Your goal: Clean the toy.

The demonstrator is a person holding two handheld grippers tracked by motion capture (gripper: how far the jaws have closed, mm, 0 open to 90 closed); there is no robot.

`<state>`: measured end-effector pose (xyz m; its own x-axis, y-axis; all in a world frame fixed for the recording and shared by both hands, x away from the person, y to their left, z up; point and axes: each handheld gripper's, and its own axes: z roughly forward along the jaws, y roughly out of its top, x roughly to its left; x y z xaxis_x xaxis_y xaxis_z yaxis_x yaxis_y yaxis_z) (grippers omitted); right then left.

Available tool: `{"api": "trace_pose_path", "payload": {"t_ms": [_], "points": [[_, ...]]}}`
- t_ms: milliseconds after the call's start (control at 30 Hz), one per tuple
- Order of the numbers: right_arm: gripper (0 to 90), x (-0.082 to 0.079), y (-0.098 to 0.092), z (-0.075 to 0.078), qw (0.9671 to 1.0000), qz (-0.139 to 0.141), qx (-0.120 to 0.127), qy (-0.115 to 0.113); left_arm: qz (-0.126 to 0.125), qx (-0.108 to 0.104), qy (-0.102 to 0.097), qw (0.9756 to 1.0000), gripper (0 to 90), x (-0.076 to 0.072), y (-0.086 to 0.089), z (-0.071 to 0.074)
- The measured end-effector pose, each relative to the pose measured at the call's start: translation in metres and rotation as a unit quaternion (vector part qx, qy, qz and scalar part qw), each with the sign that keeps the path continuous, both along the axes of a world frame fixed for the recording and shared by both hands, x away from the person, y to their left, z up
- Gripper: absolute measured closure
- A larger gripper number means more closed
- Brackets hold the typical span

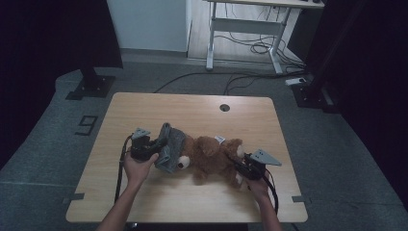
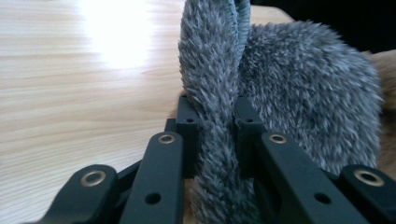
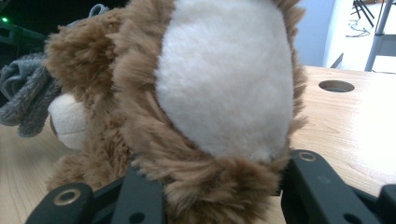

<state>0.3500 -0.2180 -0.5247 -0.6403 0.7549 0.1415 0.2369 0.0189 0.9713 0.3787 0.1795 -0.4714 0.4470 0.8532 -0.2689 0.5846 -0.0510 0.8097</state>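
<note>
- The left gripper point(image 1: 153, 148) has its jaws pinched tight on a fold of the grey hat point(image 2: 219, 93) (in the left gripper view the fuzzy fabric is squeezed thin between the two black jaws).
- The right gripper point(image 1: 240, 166) is clamped on the bear's foot point(image 3: 224, 79); the pale sole faces its camera and brown fur bulges over both jaws.
- The bear point(image 1: 211, 156) lies flat near the middle of the table point(image 1: 192, 108), its long axis running left to right: head toward the left gripper, feet toward the right one.
- The hat sits at the head end, partly over the head, with the muzzle point(image 1: 183, 162) showing just below its edge.
- So the hat lies straight along the bear's axis from the left gripper, which is the nearer tool; the right one anchors the far end.
- My judgement: the coming move runs along that axis, the hat sliding over the head while the foot is held firm (a sideways tug would twist the bear).
</note>
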Motion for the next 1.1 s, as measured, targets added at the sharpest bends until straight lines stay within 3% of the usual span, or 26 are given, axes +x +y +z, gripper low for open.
{"api": "trace_pose_path", "payload": {"t_ms": [167, 300, 367, 400, 533, 567, 600, 633, 667, 700, 833, 867, 900, 933, 967, 1000, 1067, 1100], "points": [[63.0, 0.000, -0.001, 0.001, 1.0000, 0.000, -0.002, -0.001, 0.005, -0.010, 0.009, 0.9999, 76.9, 0.000, 0.009, 0.003], [63.0, 0.001, -0.001, 0.000, 1.0000, -0.002, -0.002, -0.004, -0.010, -0.020, -0.017, 0.9996, 77.0, -0.004, -0.001, 0.024], [63.1, 0.000, -0.001, 0.001, 0.9999, -0.002, -0.006, -0.011, -0.028, -0.016, -0.036, 0.9988, 77.0, -0.004, -0.023, 0.045], [63.1, 0.000, -0.001, 0.001, 0.9999, -0.002, -0.006, -0.011, -0.028, -0.016, -0.036, 0.9988, 77.0, -0.004, -0.023, 0.045], [63.1, -0.001, 0.000, 0.001, 0.9998, -0.001, -0.011, -0.018, -0.066, -0.014, -0.059, 0.9960, 77.0, 0.004, -0.064, 0.073], [63.1, -0.001, 0.000, 0.002, 0.9998, 0.000, -0.012, -0.018, -0.087, -0.011, -0.066, 0.9940, 77.0, 0.009, -0.086, 0.084], [63.1, -0.002, 0.000, 0.002, 0.9998, 0.000, -0.011, -0.019, -0.096, -0.010, -0.069, 0.9929, 77.0, 0.011, -0.097, 0.088], [63.2, -0.002, 0.000, 0.002, 0.9998, 0.000, -0.011, -0.019, -0.096, -0.010, -0.069, 0.9929, 77.0, 0.011, -0.097, 0.088], [63.1, -0.002, 0.000, 0.001, 0.9998, 0.000, -0.011, -0.019, -0.112, -0.007, -0.067, 0.9914, 76.9, 0.017, -0.119, 0.093], [63.2, -0.001, 0.000, 0.001, 0.9997, 0.000, -0.012, -0.020, -0.112, -0.007, -0.067, 0.9914, 76.9, 0.017, -0.119, 0.093], [63.2, -0.001, 0.000, 0.001, 0.9997, 0.000, -0.010, -0.021, -0.143, 0.017, -0.048, 0.9884, 76.8, 0.028, -0.157, 0.088], [63.1, -0.001, 0.000, 0.001, 0.9997, 0.000, -0.010, -0.021, -0.160, 0.036, -0.025, 0.9862, 76.7, 0.032, -0.171, 0.077], [63.1, -0.001, 0.000, 0.001, 0.9997, 0.000, -0.010, -0.021, -0.160, 0.036, -0.025, 0.9862, 76.7, 0.032, -0.171, 0.077], [63.2, -0.001, 0.000, 0.001, 0.9997, 0.001, -0.012, -0.020, -0.178, 0.052, 0.003, 0.9827, 76.7, 0.033, -0.182, 0.064], [63.2, -0.001, 0.000, 0.001, 0.9997, 0.001, -0.012, -0.020, -0.189, 0.060, 0.018, 0.9799, 76.6, 0.033, -0.185, 0.057], [63.2, -0.001, 0.000, 0.001, 0.9997, 0.001, -0.012, -0.020, -0.189, 0.060, 0.018, 0.9799, 76.6, 0.033, -0.185, 0.057], [63.1, -0.001, -0.001, 0.001, 0.9998, -0.002, -0.013, -0.017, -0.202, 0.064, 0.036, 0.9766, 76.7, 0.028, -0.185, 0.045], [63.2, -0.001, -0.001, 0.001, 0.9998, -0.004, -0.013, -0.015, -0.202, 0.064, 0.036, 0.9766, 76.7, 0.028, -0.185, 0.045]]}}
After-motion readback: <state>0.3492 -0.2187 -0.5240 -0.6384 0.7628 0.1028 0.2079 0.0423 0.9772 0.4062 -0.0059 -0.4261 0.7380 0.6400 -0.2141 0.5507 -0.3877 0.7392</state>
